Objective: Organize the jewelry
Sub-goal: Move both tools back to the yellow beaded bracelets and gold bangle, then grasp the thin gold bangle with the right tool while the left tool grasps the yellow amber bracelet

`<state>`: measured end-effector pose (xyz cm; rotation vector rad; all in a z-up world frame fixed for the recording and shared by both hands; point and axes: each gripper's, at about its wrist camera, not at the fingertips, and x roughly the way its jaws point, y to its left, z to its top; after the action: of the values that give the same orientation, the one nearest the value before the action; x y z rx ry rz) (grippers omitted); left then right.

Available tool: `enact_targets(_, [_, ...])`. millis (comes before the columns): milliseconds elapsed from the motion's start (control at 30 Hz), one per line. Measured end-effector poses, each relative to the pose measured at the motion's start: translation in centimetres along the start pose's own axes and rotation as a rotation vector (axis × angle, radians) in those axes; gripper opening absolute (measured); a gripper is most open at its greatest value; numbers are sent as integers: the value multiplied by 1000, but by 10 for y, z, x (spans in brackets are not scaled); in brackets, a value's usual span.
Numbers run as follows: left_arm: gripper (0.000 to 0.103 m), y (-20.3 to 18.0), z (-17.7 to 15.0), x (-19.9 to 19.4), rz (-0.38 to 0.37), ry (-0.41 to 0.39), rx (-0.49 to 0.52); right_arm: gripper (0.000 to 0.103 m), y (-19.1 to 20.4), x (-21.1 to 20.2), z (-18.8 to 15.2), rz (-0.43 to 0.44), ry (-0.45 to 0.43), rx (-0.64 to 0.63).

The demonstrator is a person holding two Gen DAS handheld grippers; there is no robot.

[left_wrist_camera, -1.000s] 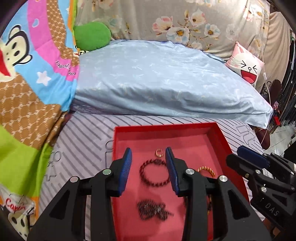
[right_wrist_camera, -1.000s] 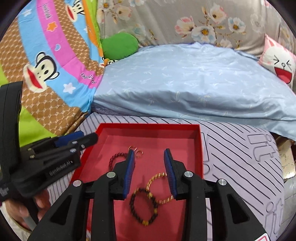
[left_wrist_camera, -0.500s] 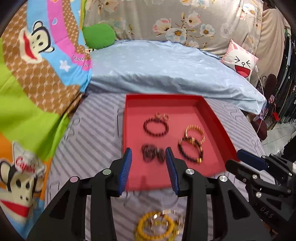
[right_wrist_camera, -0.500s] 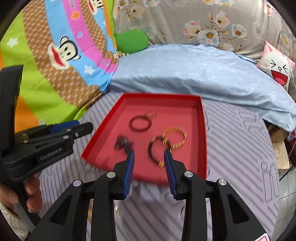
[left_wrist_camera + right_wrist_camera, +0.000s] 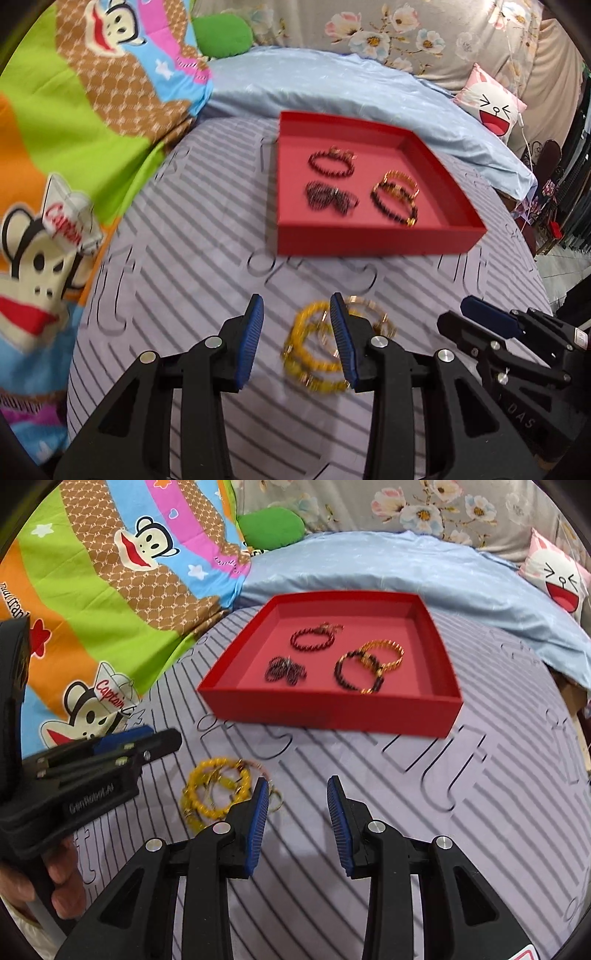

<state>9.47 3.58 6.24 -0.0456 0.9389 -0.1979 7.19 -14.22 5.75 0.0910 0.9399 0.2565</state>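
A red tray (image 5: pixel 369 242) (image 5: pixel 332 712) sits on the grey striped mat. In it lie a dark red bracelet (image 5: pixel 330 164) (image 5: pixel 312 639), a dark tangled chain (image 5: pixel 328 197) (image 5: pixel 285 669), and a black bracelet (image 5: pixel 393 203) (image 5: pixel 356 674) overlapping a gold one (image 5: pixel 384 653). A pile of yellow bead bracelets (image 5: pixel 314 350) (image 5: pixel 216 794) lies on the mat in front of the tray. My left gripper (image 5: pixel 297 339) is open, over the pile's left part. My right gripper (image 5: pixel 295 823) is open and empty, just right of the pile.
A light blue duvet (image 5: pixel 351 85) is behind the tray. A colourful cartoon blanket (image 5: pixel 92 609) lies to the left, a green cushion (image 5: pixel 273 526) and a white-pink face pillow (image 5: pixel 491 107) at the back. The mat's right edge drops to the floor (image 5: pixel 565 258).
Both grippers have pulled back from over the tray toward me. The yellow bracelet pile on the mat has come into view by the fingers. Both stay open.
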Motion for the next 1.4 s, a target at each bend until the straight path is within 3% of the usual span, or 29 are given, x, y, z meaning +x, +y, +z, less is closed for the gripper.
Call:
enact_targets(67, [36, 5, -10, -1, 7, 8, -10, 33, 7, 3, -5, 7, 8, -10])
enact_targets(200, [36, 15, -27, -3, 35, 23, -19, 47, 22, 14, -10, 12, 20, -48])
enact_targets(467, [36, 35, -41, -4, 41, 47, -72, 47, 34, 36, -1, 21, 43, -48])
enact_targets(567, [36, 38, -43, -5, 37, 48, -81, 39, 26, 42, 4, 15, 56, -16])
enact_targets(633, [36, 39, -43, -4, 33, 50, -84, 28, 22, 46, 6, 13, 64, 4])
enact_targets(900, [36, 35, -41, 3, 12, 61, -81, 11, 20, 64, 7, 6, 103, -9])
enact_targets(1400, [36, 23, -40, 5, -24, 70, -77, 5, -12, 28, -3, -16, 45, 51])
